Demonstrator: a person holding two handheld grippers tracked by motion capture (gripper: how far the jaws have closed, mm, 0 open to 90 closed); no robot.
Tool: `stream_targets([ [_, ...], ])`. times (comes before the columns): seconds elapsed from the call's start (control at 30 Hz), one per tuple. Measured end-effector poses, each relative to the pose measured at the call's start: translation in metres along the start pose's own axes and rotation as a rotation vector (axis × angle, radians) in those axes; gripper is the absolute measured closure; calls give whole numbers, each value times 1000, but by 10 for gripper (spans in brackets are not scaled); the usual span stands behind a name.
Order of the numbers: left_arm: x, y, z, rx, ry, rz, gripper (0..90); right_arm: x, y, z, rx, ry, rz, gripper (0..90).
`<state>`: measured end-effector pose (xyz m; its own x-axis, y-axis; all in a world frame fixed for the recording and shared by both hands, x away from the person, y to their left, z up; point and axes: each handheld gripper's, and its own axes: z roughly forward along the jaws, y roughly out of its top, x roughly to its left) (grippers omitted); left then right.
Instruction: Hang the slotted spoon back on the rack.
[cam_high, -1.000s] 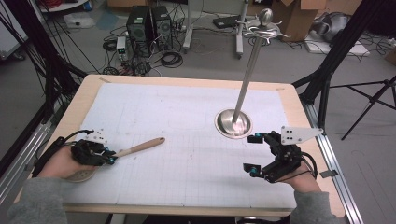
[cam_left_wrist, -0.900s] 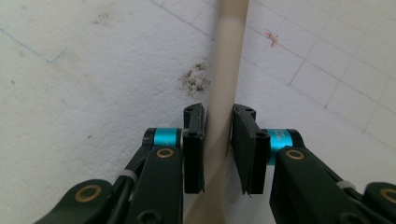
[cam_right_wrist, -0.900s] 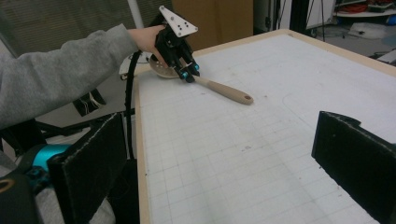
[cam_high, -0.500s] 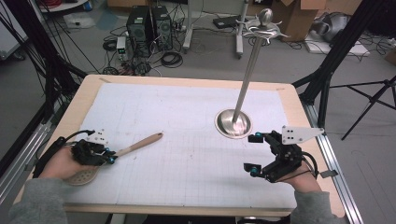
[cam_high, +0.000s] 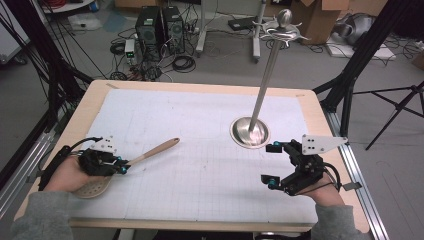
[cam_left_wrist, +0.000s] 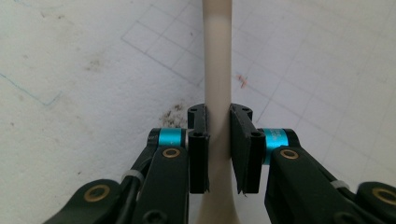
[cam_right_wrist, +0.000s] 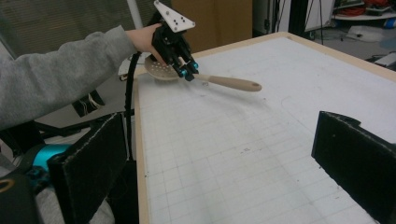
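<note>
Your left gripper (cam_high: 121, 167) clamps the slotted wooden spoon (cam_high: 150, 153) low on its handle for control, while your right gripper (cam_high: 269, 164) waits wide open beside the metal stand (cam_high: 250, 131).

A lab: computer towers (cam_high: 160, 30), floor cables (cam_high: 182, 62), tripods (cam_high: 400, 107).

A pale wooden slotted spoon (cam_high: 131, 162) is tilted over the table's left side, handle up.

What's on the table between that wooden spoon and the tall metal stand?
Nothing. In the high view, the stretch of white gridded mat between the wooden spoon and the metal stand is bare.
</note>
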<state>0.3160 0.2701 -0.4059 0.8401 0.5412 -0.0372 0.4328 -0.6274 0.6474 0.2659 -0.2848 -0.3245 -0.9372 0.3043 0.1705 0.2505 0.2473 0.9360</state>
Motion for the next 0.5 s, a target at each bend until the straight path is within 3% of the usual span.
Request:
stream_targets([
  [0.13,0,3,-4,-23,-1,-22,777,0,1,1,-1,-1,-5,25],
  [0.5,-6,13,-8,-86,7,-28,777,0,1,0,-5,-2,-7,25],
])
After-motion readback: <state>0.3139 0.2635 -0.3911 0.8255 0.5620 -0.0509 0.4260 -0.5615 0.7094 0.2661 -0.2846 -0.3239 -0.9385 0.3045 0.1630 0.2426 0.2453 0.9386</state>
